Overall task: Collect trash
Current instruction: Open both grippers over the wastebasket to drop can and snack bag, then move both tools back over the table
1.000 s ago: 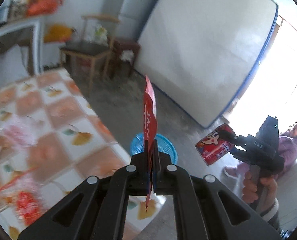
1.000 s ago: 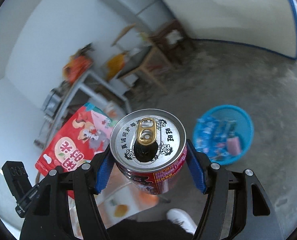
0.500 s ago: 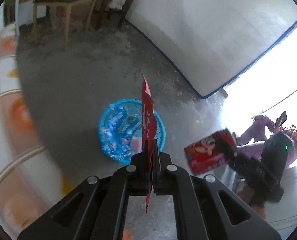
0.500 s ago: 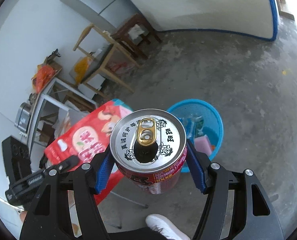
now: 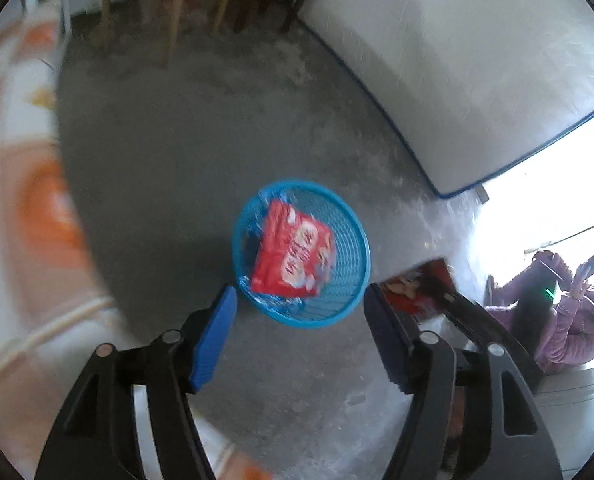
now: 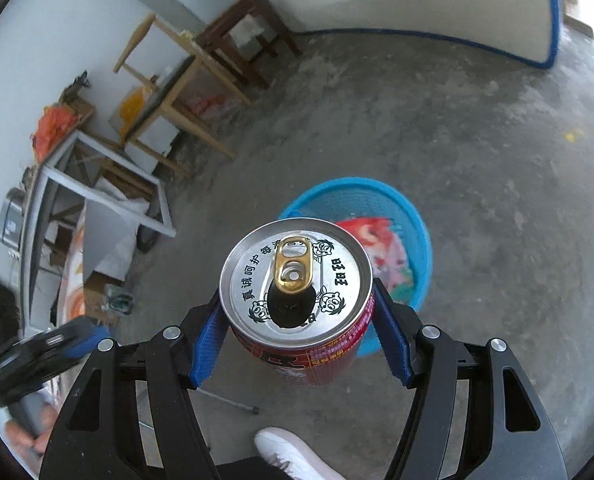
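**Wrapper in the basket, can next**

Left gripper (image 5: 299, 336) has just sprung its fingers wide, nothing between them, and the red snack wrapper (image 5: 293, 254) lies in the blue basket (image 5: 353, 300) on the floor. Right gripper (image 6: 297, 334) clamps the opened can (image 6: 297, 280) by its sides above the basket's near rim: light, stiff, dentable, slick. Chairs stand well apart; nothing blocks the drop

The silver lid of the red can (image 6: 297, 280) bears black Chinese characters: 真诚呵护每 down one side, 旺旺 down the other. The red snack bag (image 5: 295, 256) carries white lettering, too blurred to read.
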A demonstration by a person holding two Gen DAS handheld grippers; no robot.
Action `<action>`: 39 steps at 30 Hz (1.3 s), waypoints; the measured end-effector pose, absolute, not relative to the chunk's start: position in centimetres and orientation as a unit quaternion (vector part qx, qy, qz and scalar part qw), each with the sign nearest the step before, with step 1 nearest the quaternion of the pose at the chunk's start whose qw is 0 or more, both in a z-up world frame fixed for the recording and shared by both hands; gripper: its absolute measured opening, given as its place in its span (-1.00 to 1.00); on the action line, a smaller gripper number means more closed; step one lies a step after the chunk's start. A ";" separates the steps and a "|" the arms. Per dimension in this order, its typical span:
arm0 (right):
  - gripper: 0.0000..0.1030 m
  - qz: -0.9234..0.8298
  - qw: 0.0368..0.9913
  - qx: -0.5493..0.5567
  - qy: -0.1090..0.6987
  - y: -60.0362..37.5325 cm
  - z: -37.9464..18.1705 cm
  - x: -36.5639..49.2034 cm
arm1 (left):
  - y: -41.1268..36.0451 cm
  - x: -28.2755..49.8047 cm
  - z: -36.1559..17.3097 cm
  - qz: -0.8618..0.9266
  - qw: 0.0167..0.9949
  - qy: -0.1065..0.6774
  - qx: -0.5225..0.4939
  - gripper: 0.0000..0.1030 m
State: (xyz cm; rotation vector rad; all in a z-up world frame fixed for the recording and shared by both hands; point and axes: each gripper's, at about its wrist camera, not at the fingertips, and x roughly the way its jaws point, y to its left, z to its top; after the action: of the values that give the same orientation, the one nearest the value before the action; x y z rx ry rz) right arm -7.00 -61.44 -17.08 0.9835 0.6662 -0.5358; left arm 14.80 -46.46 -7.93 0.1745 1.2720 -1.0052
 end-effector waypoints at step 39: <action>0.72 -0.021 0.909 0.275 0.311 -40.3 0.0 3.5 | -1.7 12.1 1.9 -0.249 0.885 0.393 0.005 0.89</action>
State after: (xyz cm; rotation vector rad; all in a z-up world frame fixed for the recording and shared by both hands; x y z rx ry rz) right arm 3.53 -40.31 0.04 0.5671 0.6421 -0.0433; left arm 12.07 -1.72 1.91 0.0104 0.8180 -0.5189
